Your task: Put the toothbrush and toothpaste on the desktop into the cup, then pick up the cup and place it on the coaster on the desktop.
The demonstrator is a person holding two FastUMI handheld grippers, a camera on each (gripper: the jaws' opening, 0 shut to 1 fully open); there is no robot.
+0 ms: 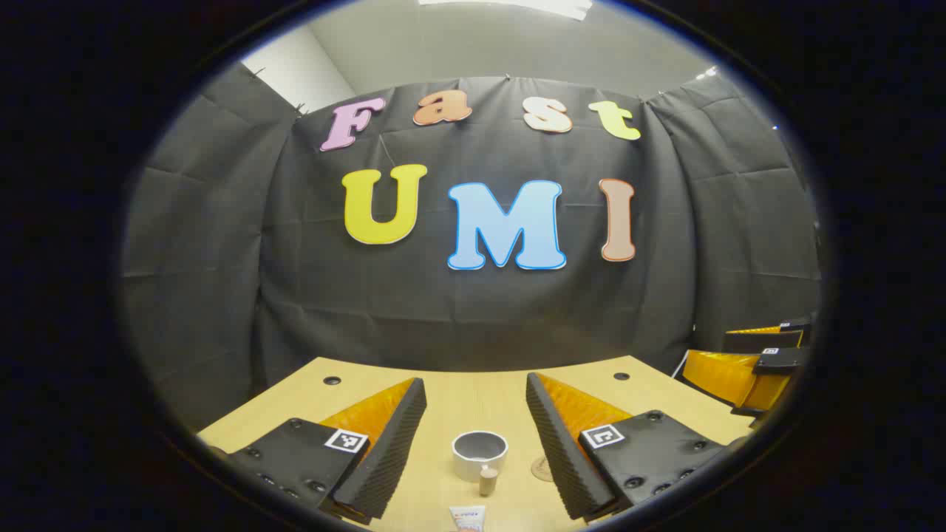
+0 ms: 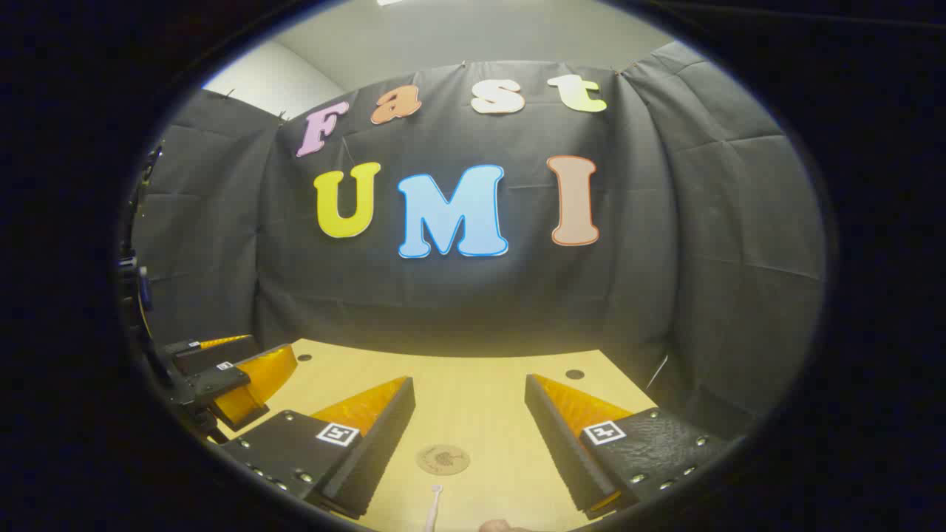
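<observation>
Left gripper (image 1: 473, 436), jaws apart and empty: cup (image 1: 480, 454) low centre, toothpaste (image 1: 467, 519) at bottom edge, label unreadable. Right gripper (image 2: 467, 425), jaws apart and empty: coaster (image 2: 443, 459) low centre, toothbrush (image 2: 434, 506) below it. Risk: the light cup likely tips if nudged while loading

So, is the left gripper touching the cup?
Apart. In the left gripper view the cup stands on the desk between the open fingers of the left gripper, bare wood on both sides.
</observation>
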